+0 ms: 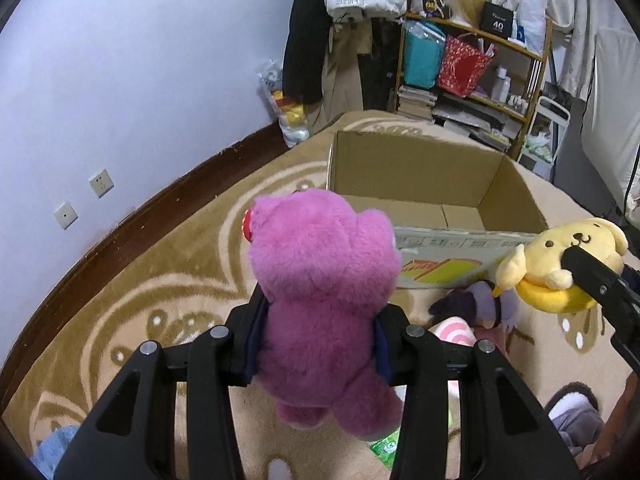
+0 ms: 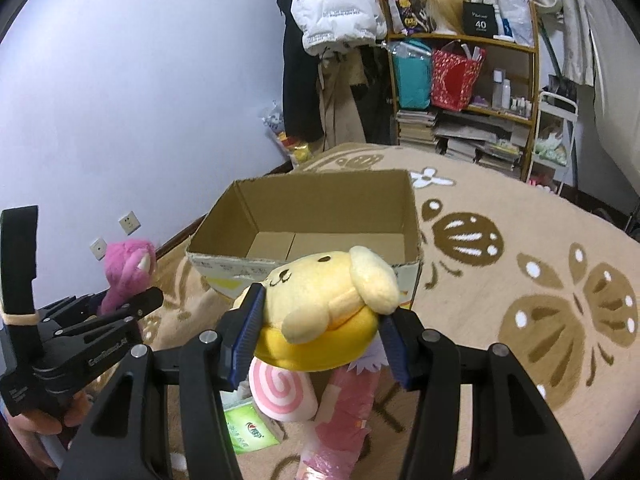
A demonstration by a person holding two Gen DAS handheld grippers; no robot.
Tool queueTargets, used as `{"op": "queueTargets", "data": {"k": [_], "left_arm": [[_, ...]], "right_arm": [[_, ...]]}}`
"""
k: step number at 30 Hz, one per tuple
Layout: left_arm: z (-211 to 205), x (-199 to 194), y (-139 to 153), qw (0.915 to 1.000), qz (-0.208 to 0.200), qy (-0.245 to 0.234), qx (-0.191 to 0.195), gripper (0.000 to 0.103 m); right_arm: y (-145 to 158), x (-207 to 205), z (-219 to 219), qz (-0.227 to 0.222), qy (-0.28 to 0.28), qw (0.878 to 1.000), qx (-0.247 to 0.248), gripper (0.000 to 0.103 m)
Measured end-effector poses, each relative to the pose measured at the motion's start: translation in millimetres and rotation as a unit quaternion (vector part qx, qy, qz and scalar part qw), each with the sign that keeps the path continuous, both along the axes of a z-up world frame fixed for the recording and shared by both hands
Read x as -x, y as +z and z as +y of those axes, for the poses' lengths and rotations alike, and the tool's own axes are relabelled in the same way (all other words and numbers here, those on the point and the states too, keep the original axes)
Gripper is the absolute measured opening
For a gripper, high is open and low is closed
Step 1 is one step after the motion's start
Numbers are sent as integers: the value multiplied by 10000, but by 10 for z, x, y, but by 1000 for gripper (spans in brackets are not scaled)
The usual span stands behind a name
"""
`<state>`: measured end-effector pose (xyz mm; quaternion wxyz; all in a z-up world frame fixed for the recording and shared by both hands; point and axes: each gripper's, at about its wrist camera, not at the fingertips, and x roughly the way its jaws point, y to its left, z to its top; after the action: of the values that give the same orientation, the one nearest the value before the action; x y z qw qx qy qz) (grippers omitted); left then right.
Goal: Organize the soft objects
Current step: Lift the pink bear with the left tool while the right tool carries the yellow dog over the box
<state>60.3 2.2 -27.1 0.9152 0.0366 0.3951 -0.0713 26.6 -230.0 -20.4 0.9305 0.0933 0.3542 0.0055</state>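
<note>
My left gripper [image 1: 318, 336] is shut on a pink plush bear [image 1: 320, 300], held above the rug just short of the open cardboard box [image 1: 420, 168]. My right gripper [image 2: 320, 332] is shut on a yellow plush dog [image 2: 328, 304], held in front of the box's [image 2: 320, 200] near wall. The box floor looks bare. The yellow dog also shows at the right of the left wrist view [image 1: 560, 264]; the pink bear shows at the left of the right wrist view [image 2: 128, 272].
On the patterned rug [image 2: 520, 280] below the grippers lie a pink swirl plush [image 2: 280, 392], a pink packet [image 2: 344, 412], a green tissue pack [image 2: 248, 428] and a purple plush [image 1: 480, 304]. A cluttered shelf [image 2: 480, 80] and hanging clothes stand beyond the box.
</note>
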Motion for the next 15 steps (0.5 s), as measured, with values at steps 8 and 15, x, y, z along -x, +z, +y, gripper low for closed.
{"op": "queueTargets", "data": {"k": [8,15], "left_arm": [[-169,14,151,9989,-334,-284,-175,43],[-371,45,331,9960,-645,-511,-339,43]], "right_arm": [[160,-78,-105,-355,-153,9992,-124,58],[234,-226,-141,-572,-189,9979,-237,58]]}}
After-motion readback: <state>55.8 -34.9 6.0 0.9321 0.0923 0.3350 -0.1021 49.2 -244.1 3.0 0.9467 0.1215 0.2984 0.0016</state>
